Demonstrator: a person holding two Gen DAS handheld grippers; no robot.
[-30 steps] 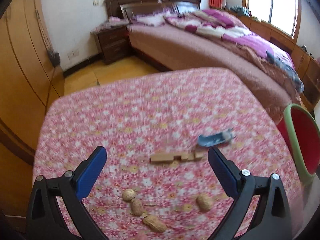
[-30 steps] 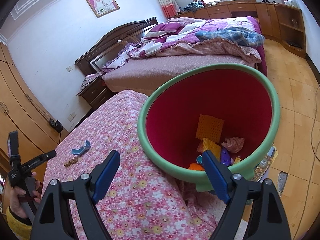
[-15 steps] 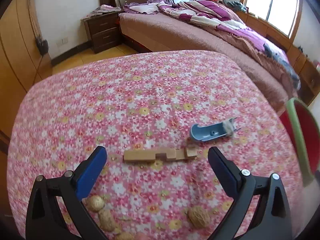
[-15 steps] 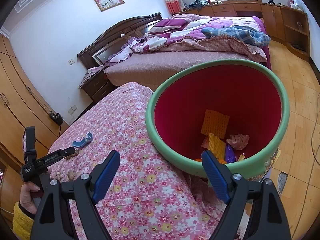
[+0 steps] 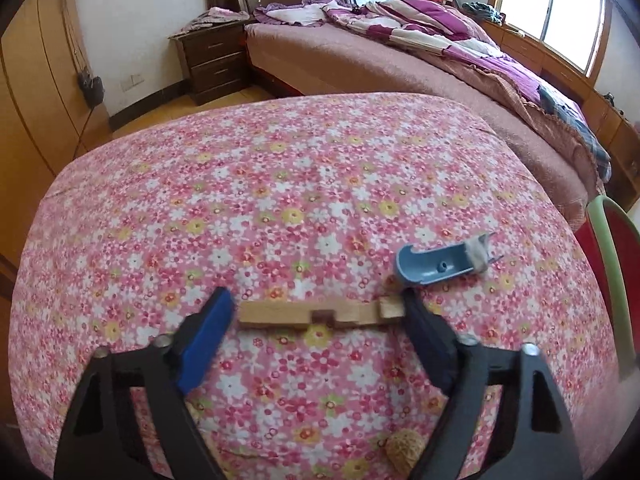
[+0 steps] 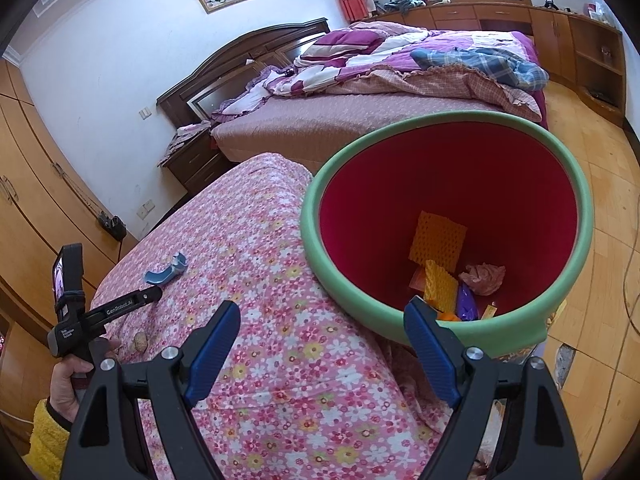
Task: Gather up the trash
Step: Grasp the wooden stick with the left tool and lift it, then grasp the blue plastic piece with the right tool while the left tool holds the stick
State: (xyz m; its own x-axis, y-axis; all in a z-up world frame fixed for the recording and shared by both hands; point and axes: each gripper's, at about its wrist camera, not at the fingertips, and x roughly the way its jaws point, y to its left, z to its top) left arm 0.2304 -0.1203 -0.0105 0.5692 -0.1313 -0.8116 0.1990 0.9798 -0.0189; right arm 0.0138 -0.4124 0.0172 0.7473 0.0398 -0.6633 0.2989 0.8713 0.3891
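- so the left gripper [image 5: 316,312] is down on the flowery bench [image 5: 280,184] with the wooden stick [image 5: 316,314] lying between its blue pads, jaws closing in on it. the right-hand pad looks like it's at the stick's end, the left-hand one just short of the other end, so no real squeeze yet as far as i can tell.
- stick lies flat, long axis running left to right across the left wrist view, straight from pad to pad. it's being taken end to end, not across the middle.
- my guess: light, stiff, notched wood. won't crush, but an end-on pinch could let it pivot or pop out, so gripping across its narrow width would be safer.
- blue plastic scrap [image 5: 440,266] sits just past its right end, nearly touching. one peanut [image 5: 404,446] lies nearer the camera.
- right gripper [image 6: 320,336] hangs wide and empty by the green-rimmed red bin [image 6: 576,184], which already has trash in it.
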